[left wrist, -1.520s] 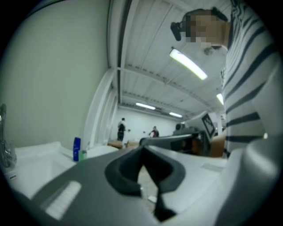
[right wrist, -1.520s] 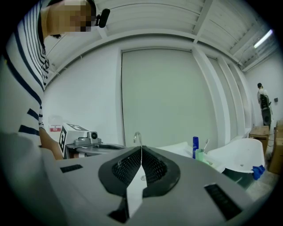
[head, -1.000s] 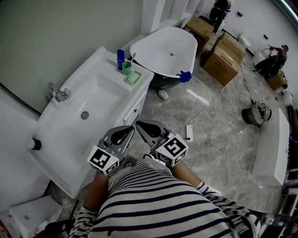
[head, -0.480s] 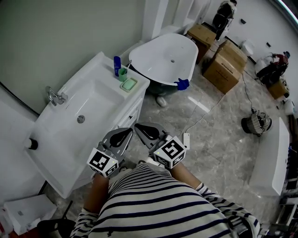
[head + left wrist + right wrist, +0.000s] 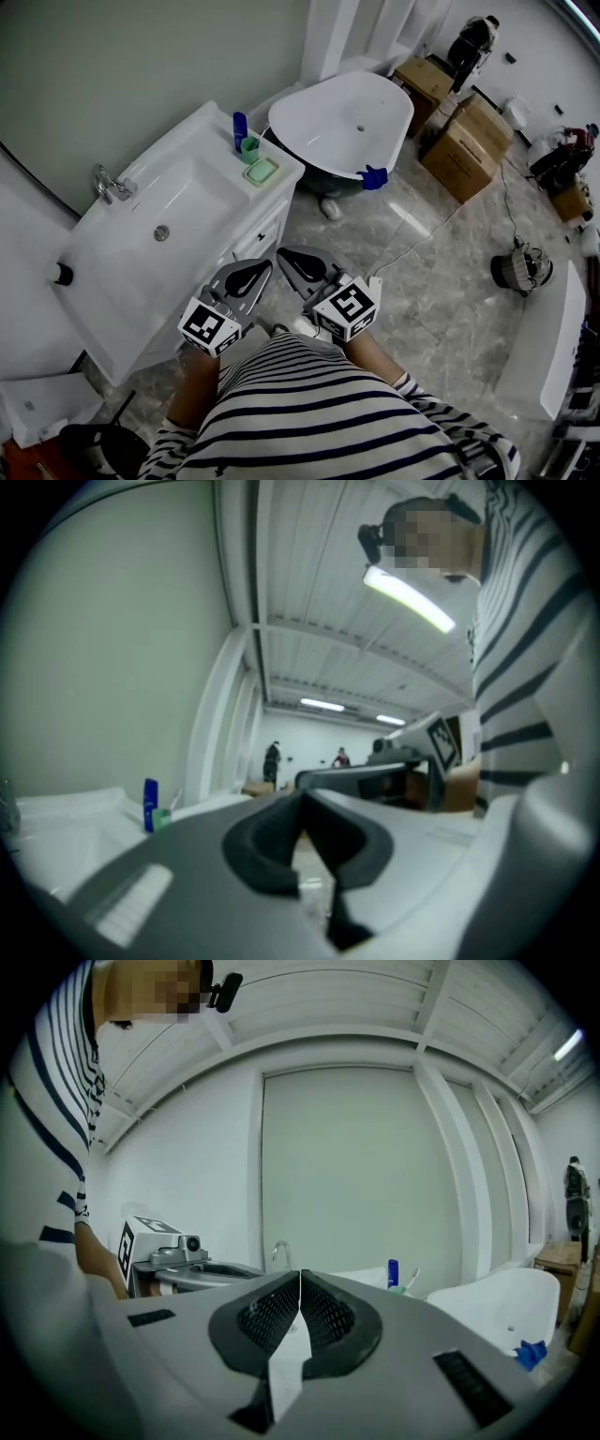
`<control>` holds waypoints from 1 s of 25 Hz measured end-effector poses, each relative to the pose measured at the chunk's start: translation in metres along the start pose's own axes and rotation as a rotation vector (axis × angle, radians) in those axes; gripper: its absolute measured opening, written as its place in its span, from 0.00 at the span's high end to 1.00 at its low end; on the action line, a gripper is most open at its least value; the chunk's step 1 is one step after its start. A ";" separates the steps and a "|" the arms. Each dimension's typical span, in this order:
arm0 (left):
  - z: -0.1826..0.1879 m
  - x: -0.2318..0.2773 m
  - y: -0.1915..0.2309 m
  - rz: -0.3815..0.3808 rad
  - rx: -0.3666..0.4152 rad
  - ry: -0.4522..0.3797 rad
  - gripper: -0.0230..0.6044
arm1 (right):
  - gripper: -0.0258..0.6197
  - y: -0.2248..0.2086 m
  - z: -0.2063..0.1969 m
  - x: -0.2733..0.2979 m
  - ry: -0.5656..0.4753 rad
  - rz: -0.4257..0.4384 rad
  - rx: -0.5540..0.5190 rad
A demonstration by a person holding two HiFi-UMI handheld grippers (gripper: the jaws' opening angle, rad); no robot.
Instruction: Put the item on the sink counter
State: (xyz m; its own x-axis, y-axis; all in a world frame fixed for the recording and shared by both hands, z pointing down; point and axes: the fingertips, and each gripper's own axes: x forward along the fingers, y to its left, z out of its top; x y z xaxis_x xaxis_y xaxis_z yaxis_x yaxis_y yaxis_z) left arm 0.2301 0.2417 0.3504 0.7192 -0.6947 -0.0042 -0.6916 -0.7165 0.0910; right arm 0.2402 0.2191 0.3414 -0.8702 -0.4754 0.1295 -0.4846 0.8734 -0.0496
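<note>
Head view: from above, steeply down onto left gripper (image 5: 255, 270) and right gripper (image 5: 291, 259), sink counter (image 5: 211, 122) left of the fingertips. Gripper views: close behind own fingers, facing level along them. Shared by all three: blue bottle (image 5: 240, 128) beyond the fingertips.

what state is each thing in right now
left hand-held gripper: shut, empty
right hand-held gripper: shut, empty
blue bottle: upright
green cup: upright
sink basin: empty
bathtub: empty
</note>
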 end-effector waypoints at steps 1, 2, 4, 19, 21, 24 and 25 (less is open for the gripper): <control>-0.002 0.000 0.000 0.004 -0.002 0.005 0.95 | 0.95 0.000 -0.001 0.001 -0.002 0.005 0.002; -0.004 0.000 0.001 0.008 -0.003 0.010 0.95 | 0.95 0.000 -0.002 0.002 -0.003 0.011 0.004; -0.006 0.001 0.006 0.018 -0.002 0.017 0.95 | 0.95 -0.001 -0.002 0.005 -0.006 0.021 0.004; 0.010 0.035 0.105 0.022 0.018 -0.010 0.95 | 0.95 -0.059 0.012 0.081 0.012 0.017 -0.012; 0.013 0.041 0.123 0.021 0.027 -0.011 0.95 | 0.95 -0.069 0.016 0.097 0.010 0.021 -0.021; 0.020 0.049 0.150 0.023 0.038 -0.010 0.95 | 0.95 -0.083 0.023 0.121 0.008 0.022 -0.025; 0.022 0.052 0.159 0.022 0.040 -0.012 0.95 | 0.95 -0.088 0.025 0.129 0.008 0.022 -0.027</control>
State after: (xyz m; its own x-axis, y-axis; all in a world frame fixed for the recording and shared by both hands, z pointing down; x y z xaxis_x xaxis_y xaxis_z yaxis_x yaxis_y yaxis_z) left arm 0.1559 0.0903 0.3429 0.7032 -0.7108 -0.0150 -0.7094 -0.7029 0.0512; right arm 0.1684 0.0788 0.3380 -0.8797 -0.4556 0.1365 -0.4629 0.8860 -0.0260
